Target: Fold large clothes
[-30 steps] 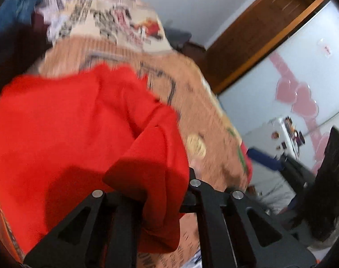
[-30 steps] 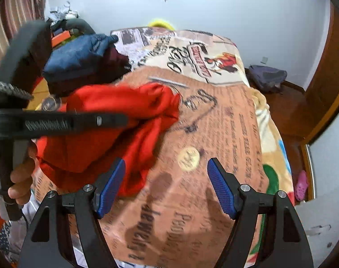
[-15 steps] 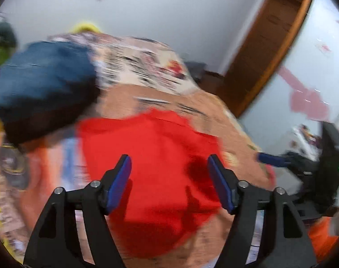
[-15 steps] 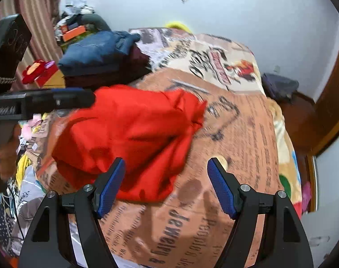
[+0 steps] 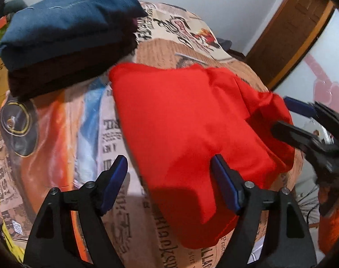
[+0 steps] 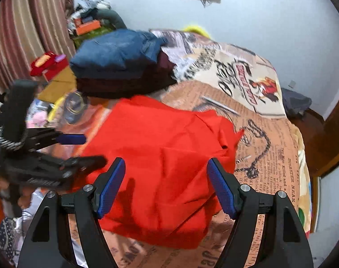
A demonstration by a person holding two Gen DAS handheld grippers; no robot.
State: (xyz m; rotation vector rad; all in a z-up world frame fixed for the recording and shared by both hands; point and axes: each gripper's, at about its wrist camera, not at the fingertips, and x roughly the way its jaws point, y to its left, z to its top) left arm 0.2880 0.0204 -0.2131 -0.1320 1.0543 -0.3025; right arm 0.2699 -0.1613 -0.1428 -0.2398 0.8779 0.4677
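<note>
The red garment (image 6: 160,160) is lying loosely bunched on the bed (image 6: 278,138). The left gripper (image 5: 169,183) is opening, nothing between its jaws; the right gripper (image 6: 166,185) is standing wide, empty. Risk: grabbing one layer is likely skewing the fold or dragging cloth off the bed's edge.

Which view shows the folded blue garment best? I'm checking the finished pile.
The right wrist view: the blue garment shows whole, atop a dark garment. The left wrist view shows it closer but blurred, at the frame's edge.
</note>
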